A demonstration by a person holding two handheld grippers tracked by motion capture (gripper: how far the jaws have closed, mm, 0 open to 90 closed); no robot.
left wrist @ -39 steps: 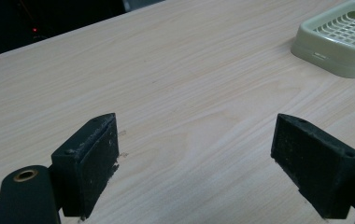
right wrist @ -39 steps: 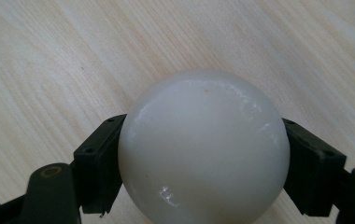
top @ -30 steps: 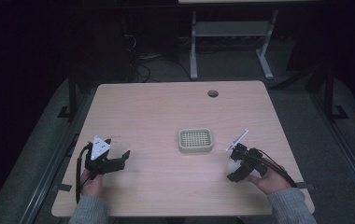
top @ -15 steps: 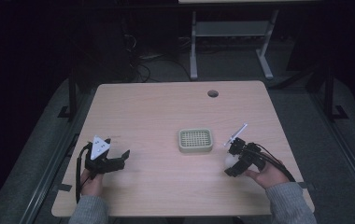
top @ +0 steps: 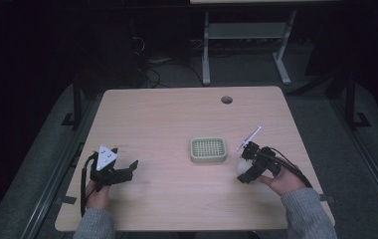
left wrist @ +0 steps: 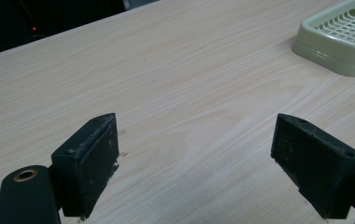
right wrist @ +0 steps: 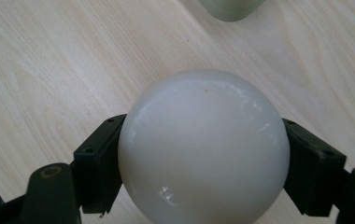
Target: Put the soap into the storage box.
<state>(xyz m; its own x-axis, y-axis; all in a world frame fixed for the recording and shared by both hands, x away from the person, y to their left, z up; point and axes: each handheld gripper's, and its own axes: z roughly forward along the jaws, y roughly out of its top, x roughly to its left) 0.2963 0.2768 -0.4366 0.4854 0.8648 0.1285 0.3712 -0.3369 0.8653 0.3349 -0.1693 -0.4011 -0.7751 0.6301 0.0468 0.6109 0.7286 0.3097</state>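
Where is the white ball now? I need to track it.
The white ball sits clamped between the right gripper jaws, just right of the green basket, near the table's right front.

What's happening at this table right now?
A person sits at a wooden table with a hand-held gripper in each hand. The right hand-held gripper is shut on a white ball, one jaw pressing each side, near the table's right edge. A pale green slotted tray sits mid-table, just left of the ball. The left hand-held gripper is open with nothing between its jaws, low over bare tabletop at the near left.
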